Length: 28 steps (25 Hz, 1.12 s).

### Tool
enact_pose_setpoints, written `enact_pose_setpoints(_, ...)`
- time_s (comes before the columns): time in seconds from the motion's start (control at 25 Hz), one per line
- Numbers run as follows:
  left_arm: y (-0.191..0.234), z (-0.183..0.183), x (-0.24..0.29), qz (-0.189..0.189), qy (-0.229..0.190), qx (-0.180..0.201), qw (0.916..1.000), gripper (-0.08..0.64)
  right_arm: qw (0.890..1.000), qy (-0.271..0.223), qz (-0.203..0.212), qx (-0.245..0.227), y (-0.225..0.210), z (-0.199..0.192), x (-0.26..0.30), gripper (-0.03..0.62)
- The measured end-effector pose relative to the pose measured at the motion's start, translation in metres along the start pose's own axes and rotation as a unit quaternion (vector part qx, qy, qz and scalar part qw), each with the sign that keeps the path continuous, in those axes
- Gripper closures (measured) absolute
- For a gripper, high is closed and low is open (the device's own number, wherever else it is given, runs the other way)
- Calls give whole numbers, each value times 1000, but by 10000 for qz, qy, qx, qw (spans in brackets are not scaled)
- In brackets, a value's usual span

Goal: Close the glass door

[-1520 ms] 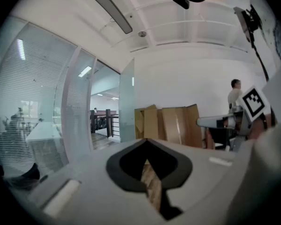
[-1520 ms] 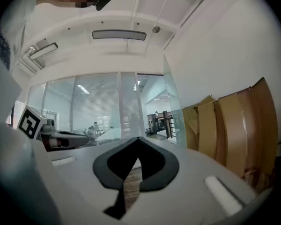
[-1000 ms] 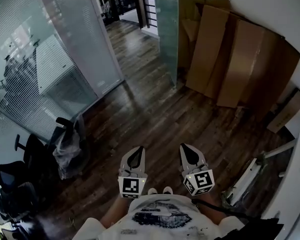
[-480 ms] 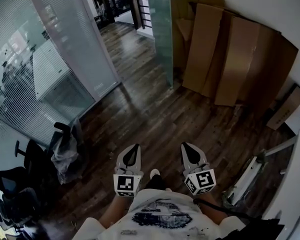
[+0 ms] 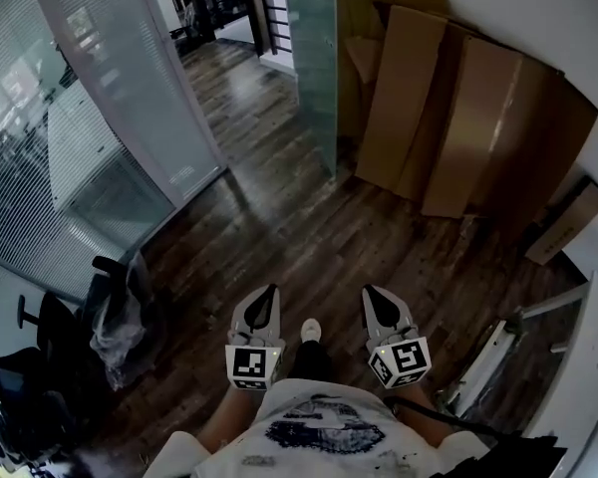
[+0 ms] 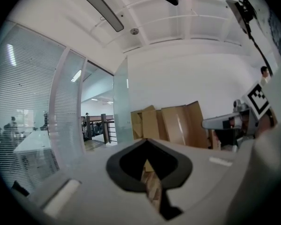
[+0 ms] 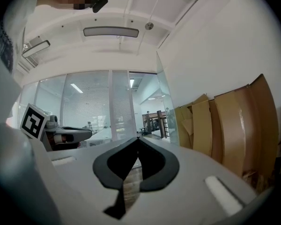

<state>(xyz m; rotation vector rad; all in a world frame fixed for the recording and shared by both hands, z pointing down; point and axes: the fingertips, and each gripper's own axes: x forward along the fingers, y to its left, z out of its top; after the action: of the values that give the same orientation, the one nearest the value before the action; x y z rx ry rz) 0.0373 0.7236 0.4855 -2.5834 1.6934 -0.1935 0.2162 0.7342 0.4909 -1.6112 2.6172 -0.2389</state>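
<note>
The glass door [image 5: 311, 58] is a frosted panel that stands swung open at the top middle of the head view, edge-on beside the cardboard. It also shows in the left gripper view as the glass door [image 6: 121, 104] and in the right gripper view as the glass door [image 7: 164, 109]. To its left lies the doorway to a corridor with a railing [image 5: 264, 8]. My left gripper [image 5: 262, 301] and right gripper [image 5: 378, 301] are held level, side by side in front of my body, far short of the door. Both are shut and empty, as the left gripper [image 6: 146, 140] and right gripper [image 7: 138, 138] show close up.
Flattened cardboard sheets [image 5: 458, 118] lean on the right wall. A glass partition with blinds [image 5: 70, 137] runs along the left, with office chairs [image 5: 25, 386] and a plastic bag [image 5: 120, 322] at its foot. White boards [image 5: 578, 386] lie at the right. My shoe [image 5: 311, 331] is on the wood floor.
The whole view has moved forward towards the doorway, and both grippers have advanced with it, still shut. One foot has stepped ahead between the grippers.
</note>
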Motion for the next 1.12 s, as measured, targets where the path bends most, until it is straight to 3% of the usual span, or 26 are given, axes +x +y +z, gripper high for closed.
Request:
enact_pose_setpoints(0.24,46,3,65,-7,-32,33,10000,558,10000,63,-53,20,-22,4,75,586)
enact_pose_setpoints(0.6,100,8,157,-424,-106,110,9990,558,9999,10,-25,-103,-40,19,173,586)
enact_pose_setpoints(1.12,129,2,203,-609,-112,-12,9981,558,9994,165,-273,-125,-54,12,218,586)
